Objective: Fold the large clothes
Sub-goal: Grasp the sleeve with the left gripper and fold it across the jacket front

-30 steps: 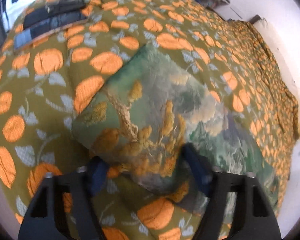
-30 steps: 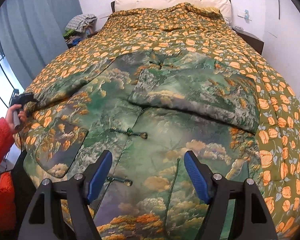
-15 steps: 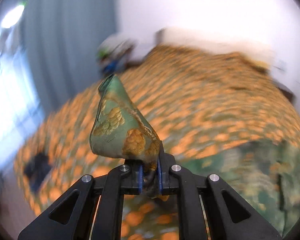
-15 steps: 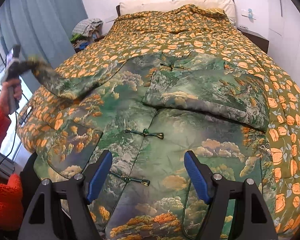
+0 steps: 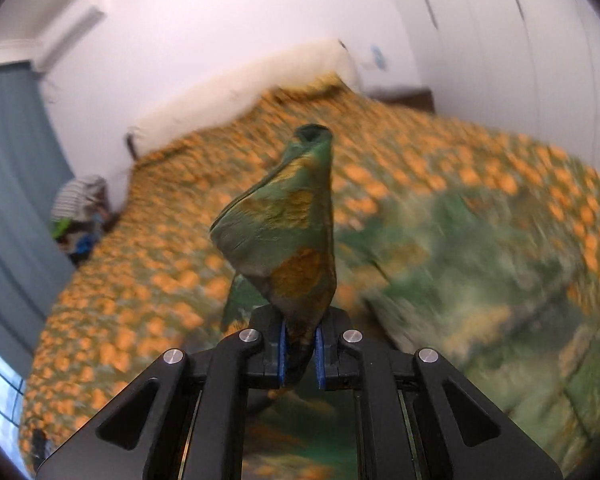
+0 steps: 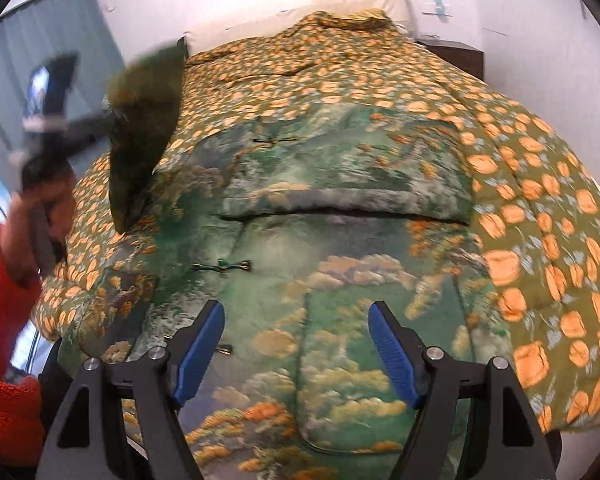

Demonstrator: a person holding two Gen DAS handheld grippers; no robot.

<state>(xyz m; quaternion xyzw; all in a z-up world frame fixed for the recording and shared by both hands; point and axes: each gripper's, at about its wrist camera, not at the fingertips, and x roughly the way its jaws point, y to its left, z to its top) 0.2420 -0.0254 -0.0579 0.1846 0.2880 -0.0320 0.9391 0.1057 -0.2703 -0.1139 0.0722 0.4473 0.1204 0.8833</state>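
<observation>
While clamped tight, left gripper [image 5: 299, 354] fingers [image 5: 283, 354] pinch a green-and-gold padded jacket sleeve [image 5: 288, 236], lifted w/ cuff up.
Right gripper [image 6: 296, 344] fingers [image 6: 390, 350] spread apart, holding nothing, over the green landscape-print quilted jacket [image 6: 320, 280] lying flat on orange-patterned bed quilt [image 6: 540, 208]; other sleeve folded across chest.

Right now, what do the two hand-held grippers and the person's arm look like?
Both the left hand-held gripper and the right hand-held gripper have black angular frames with triangular cutouts, silver round bolts and ribbed blue finger pads. The person's fuzzy red sleeve covers the arm.
</observation>
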